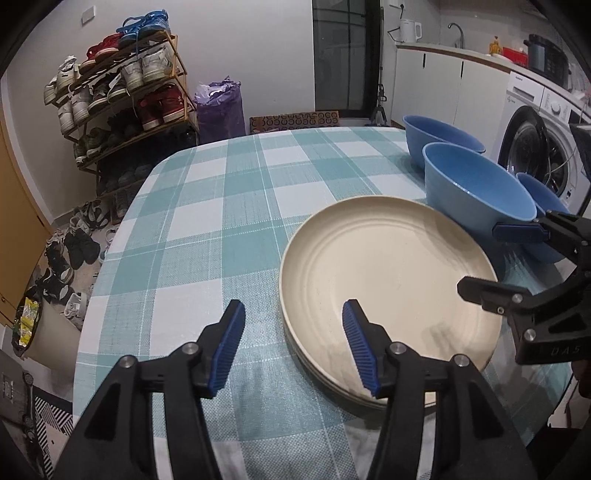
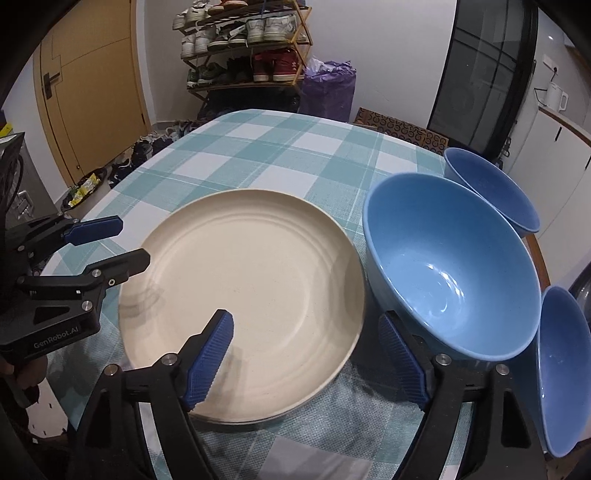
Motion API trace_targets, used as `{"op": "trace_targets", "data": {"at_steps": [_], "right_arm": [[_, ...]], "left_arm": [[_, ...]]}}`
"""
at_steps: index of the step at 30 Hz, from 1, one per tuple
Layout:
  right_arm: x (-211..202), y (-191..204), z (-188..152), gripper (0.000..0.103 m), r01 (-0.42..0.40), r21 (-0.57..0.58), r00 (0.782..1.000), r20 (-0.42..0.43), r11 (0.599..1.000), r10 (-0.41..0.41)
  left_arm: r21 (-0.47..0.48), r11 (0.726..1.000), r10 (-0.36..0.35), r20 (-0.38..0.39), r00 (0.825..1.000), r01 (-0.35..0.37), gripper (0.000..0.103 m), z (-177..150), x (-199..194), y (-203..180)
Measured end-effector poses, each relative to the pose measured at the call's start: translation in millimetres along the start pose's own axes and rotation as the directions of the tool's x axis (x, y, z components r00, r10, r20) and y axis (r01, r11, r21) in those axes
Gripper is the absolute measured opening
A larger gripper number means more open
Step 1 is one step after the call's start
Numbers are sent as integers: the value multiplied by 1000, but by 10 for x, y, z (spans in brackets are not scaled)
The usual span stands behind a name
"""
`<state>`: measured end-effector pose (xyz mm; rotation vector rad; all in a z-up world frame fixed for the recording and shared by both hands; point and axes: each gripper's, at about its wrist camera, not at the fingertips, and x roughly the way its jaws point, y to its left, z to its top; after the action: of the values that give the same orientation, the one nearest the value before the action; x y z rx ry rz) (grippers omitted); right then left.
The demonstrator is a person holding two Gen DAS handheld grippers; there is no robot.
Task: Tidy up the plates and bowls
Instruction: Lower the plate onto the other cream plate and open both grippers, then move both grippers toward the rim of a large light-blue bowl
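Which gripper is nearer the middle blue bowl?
Right. The right gripper is open, one of its fingers right beside the middle blue bowl. The left gripper is open at the far side of the cream plates.

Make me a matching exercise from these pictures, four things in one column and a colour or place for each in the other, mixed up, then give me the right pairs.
Things:
1. top plate
2. nearest large bowl
3. shoe rack
4. kettle

Descriptions:
A. white, on the counter by the wall
B. light blue, right of the plate stack
C. cream, on the stack between both open grippers
D. on the floor past the table's far end

Pairs: 1-C, 2-B, 3-D, 4-A
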<state>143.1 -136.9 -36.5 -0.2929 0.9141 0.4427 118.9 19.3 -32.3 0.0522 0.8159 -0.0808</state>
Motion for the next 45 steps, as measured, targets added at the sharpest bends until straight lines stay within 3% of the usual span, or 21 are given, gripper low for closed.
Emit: {"op": "trace_targets", "data": {"at_steps": [1,2,5,9,14,23,31,45], "right_arm": [[-20,6,4,87,-9,-2,1000,6,1000,9],[-37,13,9,89,-17,-3,1000,16,1000,17],[-104,41,27,97,-32,-8,999,40,999,32],[-224,80,59,101,-58,-15,996,72,998,58],[-461,112,97,102,-60,-31,988,142,998,63],[-905,-98,173,102,-1,-12,976,217,1000,4],[-1348,-549,194,102,65,58,956,282,996,-79],[-1899,-1450,158,102,148,175,931,308,973,-197]], "left_arm": [[-2,1000,-2,5,1000,2,76,0,-18,5],[-8,1000,-2,18,1000,2,81,1,-48,17],[-20,1000,-20,46,999,21,88,14,-144,59],[-47,998,-37,89,995,41,103,29,-264,124],[-59,997,-48,110,993,55,103,77,-375,154],[-57,997,-44,158,986,54,103,222,-493,103],[-30,997,-59,182,982,66,103,442,-512,-53],[28,992,-127,192,973,123,103,852,-428,-514]]}}
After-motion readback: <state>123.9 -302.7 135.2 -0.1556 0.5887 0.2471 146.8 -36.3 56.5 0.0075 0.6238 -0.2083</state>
